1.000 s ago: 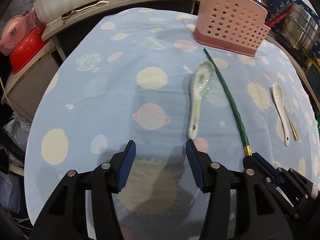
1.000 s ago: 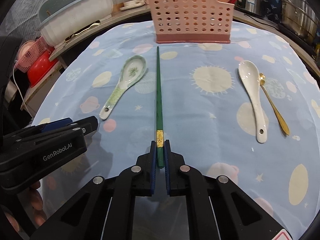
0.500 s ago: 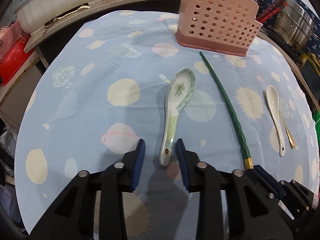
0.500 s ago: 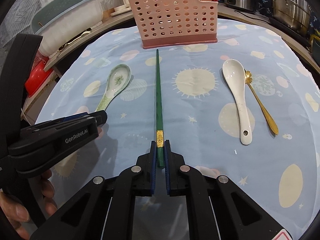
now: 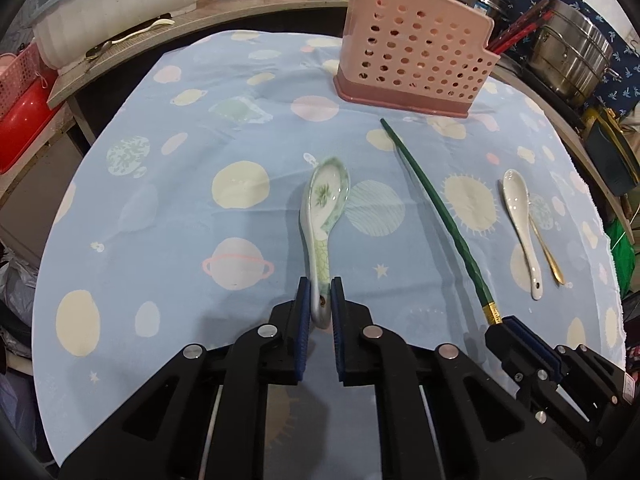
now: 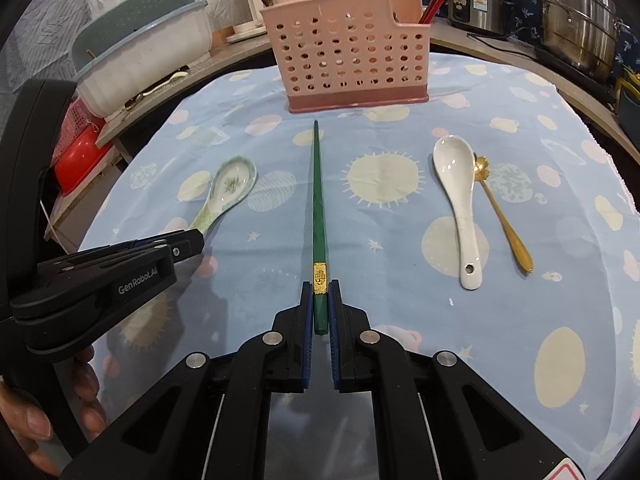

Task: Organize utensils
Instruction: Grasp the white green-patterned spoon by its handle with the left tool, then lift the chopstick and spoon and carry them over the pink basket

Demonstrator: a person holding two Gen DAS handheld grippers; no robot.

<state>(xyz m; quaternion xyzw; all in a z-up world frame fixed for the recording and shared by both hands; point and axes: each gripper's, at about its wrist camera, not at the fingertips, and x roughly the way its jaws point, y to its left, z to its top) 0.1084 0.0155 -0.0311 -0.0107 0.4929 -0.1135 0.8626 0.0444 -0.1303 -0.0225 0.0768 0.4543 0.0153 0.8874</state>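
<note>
My left gripper (image 5: 320, 300) is shut on the handle end of a green-patterned ceramic spoon (image 5: 324, 216), whose bowl points away over the cloth. My right gripper (image 6: 320, 304) is shut on the thick end of a green chopstick (image 6: 319, 200) with a gold band, its tip pointing at the pink perforated utensil holder (image 6: 352, 52). The right gripper also shows at the lower right of the left wrist view (image 5: 508, 326), and the left gripper at the left of the right wrist view (image 6: 188, 242). A white spoon (image 6: 460, 196) and a gold spoon (image 6: 500, 216) lie side by side to the right.
The table carries a blue planet-print cloth (image 5: 180, 200). The holder (image 5: 412, 60) stands at the far edge with red chopsticks in it. Behind are a white tub (image 6: 148, 56), a red basin (image 5: 24, 128) and steel pots (image 6: 576, 16).
My left gripper moved forward to the green spoon's handle and closed on it. The right gripper kept its hold on the chopstick and rose a little.
</note>
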